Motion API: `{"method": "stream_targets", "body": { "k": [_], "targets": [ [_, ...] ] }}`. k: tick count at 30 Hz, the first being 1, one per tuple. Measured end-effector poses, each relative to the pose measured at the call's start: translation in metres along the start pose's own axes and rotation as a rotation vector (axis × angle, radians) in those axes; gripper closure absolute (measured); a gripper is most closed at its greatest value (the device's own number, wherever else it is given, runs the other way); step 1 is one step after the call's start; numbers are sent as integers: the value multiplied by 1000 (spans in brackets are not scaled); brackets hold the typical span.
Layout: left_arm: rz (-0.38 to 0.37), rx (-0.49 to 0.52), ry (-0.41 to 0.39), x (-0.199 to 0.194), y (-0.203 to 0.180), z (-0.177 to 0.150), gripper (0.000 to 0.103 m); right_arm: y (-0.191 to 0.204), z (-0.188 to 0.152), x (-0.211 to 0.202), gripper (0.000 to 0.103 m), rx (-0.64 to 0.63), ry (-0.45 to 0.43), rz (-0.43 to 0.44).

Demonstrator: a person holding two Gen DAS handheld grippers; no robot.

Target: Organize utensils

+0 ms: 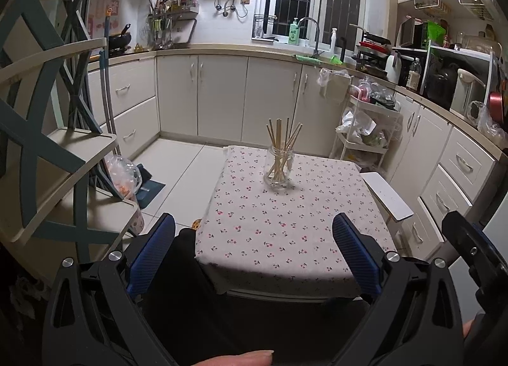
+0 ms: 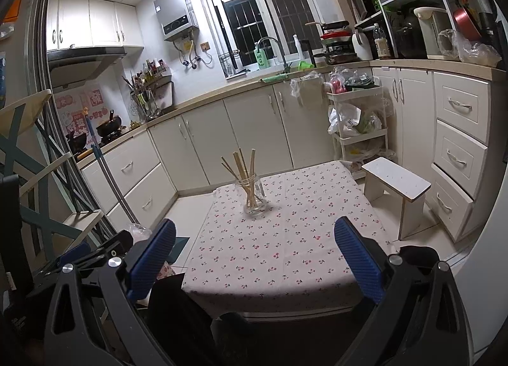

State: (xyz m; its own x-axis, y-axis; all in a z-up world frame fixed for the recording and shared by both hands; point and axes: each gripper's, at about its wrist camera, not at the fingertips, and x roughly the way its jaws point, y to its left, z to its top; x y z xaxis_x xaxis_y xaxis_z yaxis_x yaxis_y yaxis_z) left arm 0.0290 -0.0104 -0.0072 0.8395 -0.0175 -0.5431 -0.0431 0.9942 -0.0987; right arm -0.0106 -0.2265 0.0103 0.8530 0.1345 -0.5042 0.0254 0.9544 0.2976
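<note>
A bundle of slim, pale wooden chopsticks (image 1: pixel 281 143) stands in a clear glass jar (image 1: pixel 278 170) — tips down inside it, upper ends fanning out above the rim at differing tilts. The jar is upright, with no lid on it, and short with a rounded body. It rests on the far half of the desk (image 1: pixel 285 232), which wears a white cloth printed with small red cherries. From the right wrist view, the sticks lean mostly toward the left.
</note>
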Motion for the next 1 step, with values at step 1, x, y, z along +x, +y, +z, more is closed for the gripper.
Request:
{"method": "stream_targets", "body": {
  "k": [1],
  "targets": [
    [0, 5, 0, 0, -1, 0, 8, 0, 0, 0, 7, 0, 0, 0]
  ]
}}
